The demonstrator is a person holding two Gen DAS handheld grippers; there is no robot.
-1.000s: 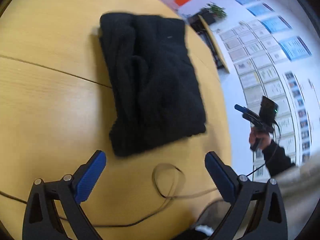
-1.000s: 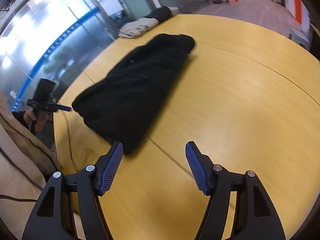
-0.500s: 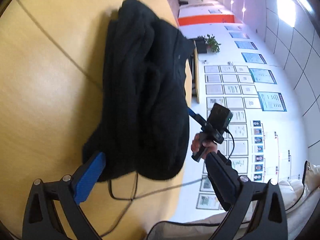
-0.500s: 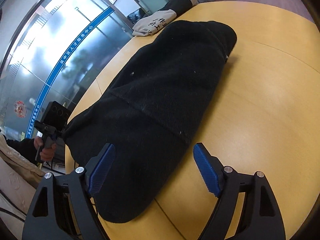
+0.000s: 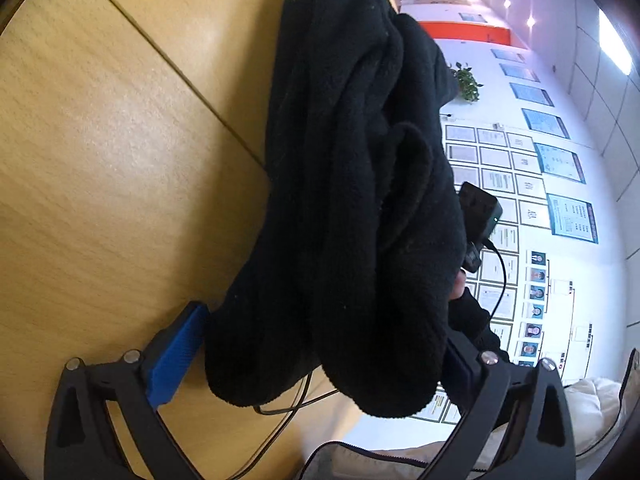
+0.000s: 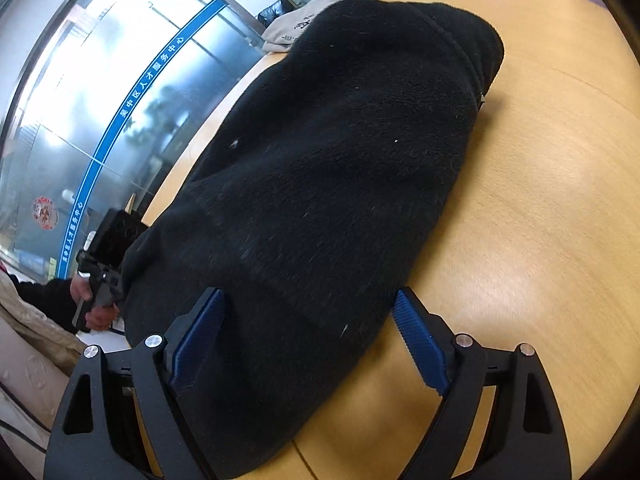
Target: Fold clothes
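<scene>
Fleece (image 6: 320,184): black, folded on bench (image 6: 540,200).
Left gripper (image 5: 316,356): wide, straddling fleece end, not pinching.
Right gripper (image 6: 308,336): opening, fleece between jaws.

Office or service centre: wall of framed notices (image 5: 496,184) and staff photos (image 5: 536,292), glass front (image 6: 120,92) with blue lettered band, wooden surface (image 5: 100,160).

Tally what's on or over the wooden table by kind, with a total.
Black fleece garment: 1
Light-coloured garment at the far edge: 1
Thin dark cable: 1
Grippers: 2, left gripper, right gripper, its jaws opening around the fleece
Total: 5
</scene>
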